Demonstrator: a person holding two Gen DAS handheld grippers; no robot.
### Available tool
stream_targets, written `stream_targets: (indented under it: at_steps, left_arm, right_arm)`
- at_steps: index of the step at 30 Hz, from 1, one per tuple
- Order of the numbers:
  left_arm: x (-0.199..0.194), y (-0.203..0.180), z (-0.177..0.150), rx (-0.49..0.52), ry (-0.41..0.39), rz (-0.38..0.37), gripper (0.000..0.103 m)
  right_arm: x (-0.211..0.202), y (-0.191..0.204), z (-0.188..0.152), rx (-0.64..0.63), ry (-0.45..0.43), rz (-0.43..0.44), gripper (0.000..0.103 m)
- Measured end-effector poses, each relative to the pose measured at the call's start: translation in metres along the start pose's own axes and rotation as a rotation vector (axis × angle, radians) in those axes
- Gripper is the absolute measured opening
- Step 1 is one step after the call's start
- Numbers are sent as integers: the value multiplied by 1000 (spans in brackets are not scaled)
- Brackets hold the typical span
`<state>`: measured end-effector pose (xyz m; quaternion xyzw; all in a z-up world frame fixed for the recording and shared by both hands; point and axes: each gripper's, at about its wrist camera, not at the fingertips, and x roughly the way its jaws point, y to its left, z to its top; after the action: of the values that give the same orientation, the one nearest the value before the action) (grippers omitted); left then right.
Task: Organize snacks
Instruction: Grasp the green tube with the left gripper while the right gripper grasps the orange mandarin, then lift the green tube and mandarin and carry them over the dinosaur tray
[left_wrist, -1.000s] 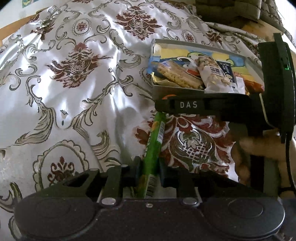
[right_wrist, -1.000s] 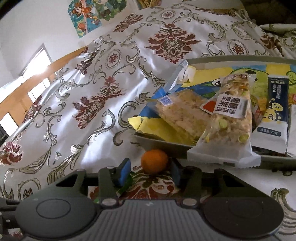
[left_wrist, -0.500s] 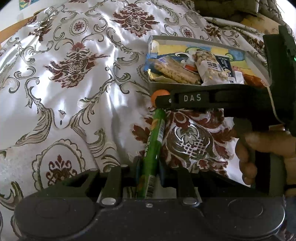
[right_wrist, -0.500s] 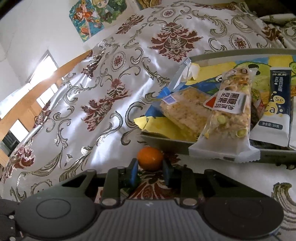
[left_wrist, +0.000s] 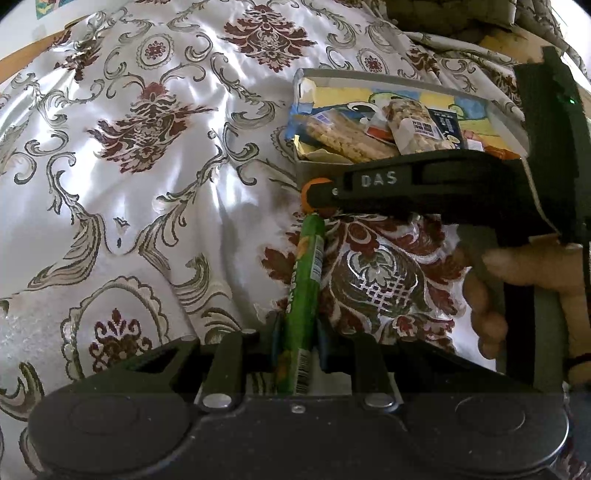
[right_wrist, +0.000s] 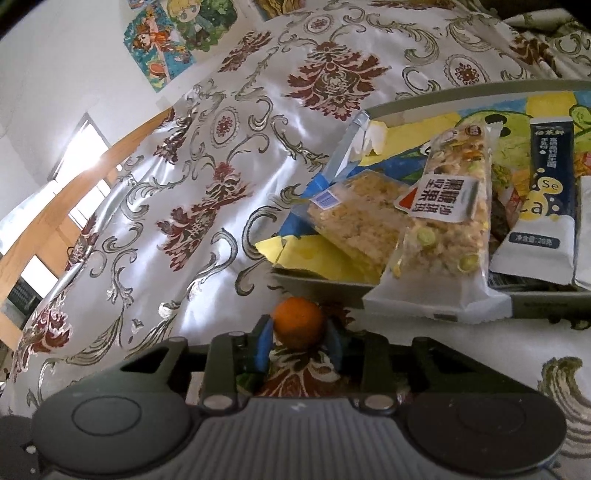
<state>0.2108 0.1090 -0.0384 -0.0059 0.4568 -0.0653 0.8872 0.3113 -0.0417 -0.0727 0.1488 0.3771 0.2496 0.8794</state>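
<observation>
Pointing toward the tray (left_wrist: 314, 162), the green snack stick (left_wrist: 301, 295) sits clamped lengthwise in the left hand-held gripper (left_wrist: 295, 343).

A shiny white bedspread (right_wrist: 155, 206) with maroon damask motifs covered the bed, cartoon posters (right_wrist: 173, 40) hung on the wall.

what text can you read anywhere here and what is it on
"DAS": side of the right tongs.
"Se", "Ca": dark blue sachet in the tray.
"黑糖沙琪玛": white label, upside down, on the nut bar wrapper.
Green roll print, barcode digits, blue label on the rice cracker pack: too small or blurred.
</observation>
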Motion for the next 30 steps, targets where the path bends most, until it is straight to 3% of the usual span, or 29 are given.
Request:
stream_targets:
  at_steps: [8, 14, 18, 22, 30]
  left_arm:
    - [0, 0, 1, -20, 8, -1, 20]
    - [-3, -2, 0, -79, 1, -6, 19]
    - [-5, -6, -3, -98, -1, -1, 19]
    - [-7, -6, -4, -181, -4, -9, 19]
    - [-17, -21, -19, -322, -32, -99, 19]
  right_arm:
    - [9, 0, 0, 31, 4, 12, 34]
    - [-9, -5, -3, 46, -31, 47, 33]
    - [-30, -5, -7, 48, -64, 76, 33]
    - [-60, -3, -16, 31, -94, 103, 33]
    - [-118, -7, -31, -44, -99, 79, 33]
